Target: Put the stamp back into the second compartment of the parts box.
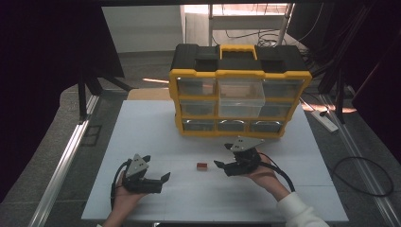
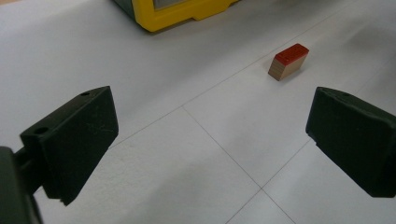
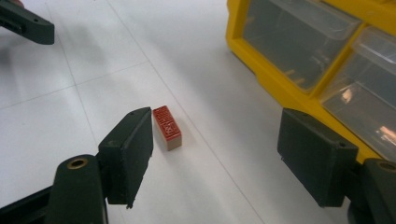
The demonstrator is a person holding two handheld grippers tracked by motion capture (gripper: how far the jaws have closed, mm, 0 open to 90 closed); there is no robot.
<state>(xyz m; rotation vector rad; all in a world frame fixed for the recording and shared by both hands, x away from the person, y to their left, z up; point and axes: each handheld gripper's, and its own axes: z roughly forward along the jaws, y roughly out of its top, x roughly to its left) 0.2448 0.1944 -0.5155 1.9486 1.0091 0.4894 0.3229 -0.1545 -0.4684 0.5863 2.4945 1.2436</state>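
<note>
Small red-topped block (image 1: 202, 166) on the white desk (image 1: 142, 137), between your two tongs, held by neither.

Your right tongs (image 1: 218, 164) are spread wide and empty, just beside the block; in the right gripper view the block (image 3: 167, 128) sits next to the inner edge of one black jaw, not between the two. Your left tongs (image 1: 165, 177) are also spread with nothing in them, farther from the block, which lies ahead of them on bare desk in the left gripper view (image 2: 288, 61). The high view gives you the whole yellow drawer organizer (image 1: 239, 90) standing behind the block. The right gripper view shows the block's patterned red top and the organizer's clear drawers (image 3: 299, 42) close up.
</note>
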